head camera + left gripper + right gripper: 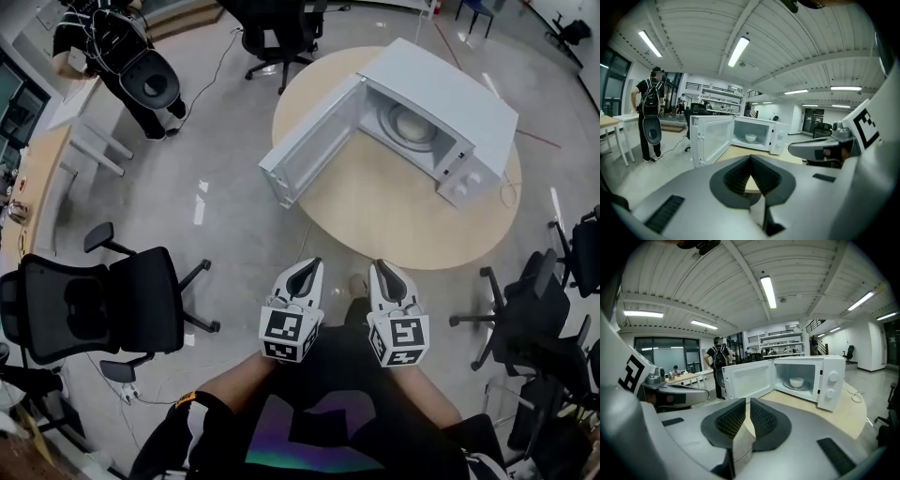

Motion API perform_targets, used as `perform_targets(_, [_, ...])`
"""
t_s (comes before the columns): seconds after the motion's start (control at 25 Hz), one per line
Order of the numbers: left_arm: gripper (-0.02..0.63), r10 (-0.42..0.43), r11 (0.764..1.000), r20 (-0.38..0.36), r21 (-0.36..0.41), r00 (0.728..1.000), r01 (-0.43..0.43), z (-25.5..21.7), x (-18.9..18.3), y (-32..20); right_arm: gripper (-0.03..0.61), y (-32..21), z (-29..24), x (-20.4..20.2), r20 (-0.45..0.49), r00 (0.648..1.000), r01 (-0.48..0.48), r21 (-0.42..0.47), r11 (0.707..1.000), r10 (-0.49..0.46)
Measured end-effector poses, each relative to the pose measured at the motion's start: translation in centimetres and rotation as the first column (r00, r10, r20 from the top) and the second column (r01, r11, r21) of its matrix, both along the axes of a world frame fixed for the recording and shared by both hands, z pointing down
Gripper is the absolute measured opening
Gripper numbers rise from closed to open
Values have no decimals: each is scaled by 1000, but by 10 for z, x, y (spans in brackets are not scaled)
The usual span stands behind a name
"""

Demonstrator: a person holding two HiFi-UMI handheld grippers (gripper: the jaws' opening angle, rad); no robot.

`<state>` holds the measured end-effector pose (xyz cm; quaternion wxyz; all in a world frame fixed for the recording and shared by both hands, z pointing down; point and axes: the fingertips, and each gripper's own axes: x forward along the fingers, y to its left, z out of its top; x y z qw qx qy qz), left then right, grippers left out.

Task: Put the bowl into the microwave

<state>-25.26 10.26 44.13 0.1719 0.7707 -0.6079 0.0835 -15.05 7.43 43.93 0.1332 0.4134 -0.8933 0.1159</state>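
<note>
The white microwave [473,108] stands on a round wooden table [394,220] with its door [309,145] swung wide open to the left. A small white bowl [410,124] sits on the turntable inside; it also shows as the bowl [751,138] in the left gripper view and as the bowl [796,382] in the right gripper view. My left gripper [312,265] and right gripper [380,267] hang side by side close to my body, short of the table's near edge. Both are shut and hold nothing. Each points toward the microwave [778,137] [829,380].
A black office chair [103,305] stands at my left, another chair [281,28] beyond the table, and more chairs [534,319] at the right. A person with a backpack [131,66] stands by desks at the far left. A cable [511,192] lies by the microwave.
</note>
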Motion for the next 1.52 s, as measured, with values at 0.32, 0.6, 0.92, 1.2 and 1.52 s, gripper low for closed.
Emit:
perform_targets(0.32, [46,63,998,-7,1,998,-63,6,8,27,43,33,4,2,-19,999,-27,-1,1000,27])
perform_targets(0.6, [46,46,998,-21,35,999,-45,-2,11,32,43,42,-7,2,-35,999,13,23,1000,-12])
perform_targets(0.92, [46,47,998,-12,48,999,-46,-10,23,30,17,42,-17,9,-7,999,40,40,998,-40])
perform_targets(1.2, [46,93,995,15,41,996,-93,-5,24,34,14,53,-5,5,30,999,29,4,1000,-29])
perform_targets(1.52, [46,119,993,6,16,993,-119,6,15,38,14,57,3,-1,41,999,-10,-7,1000,10])
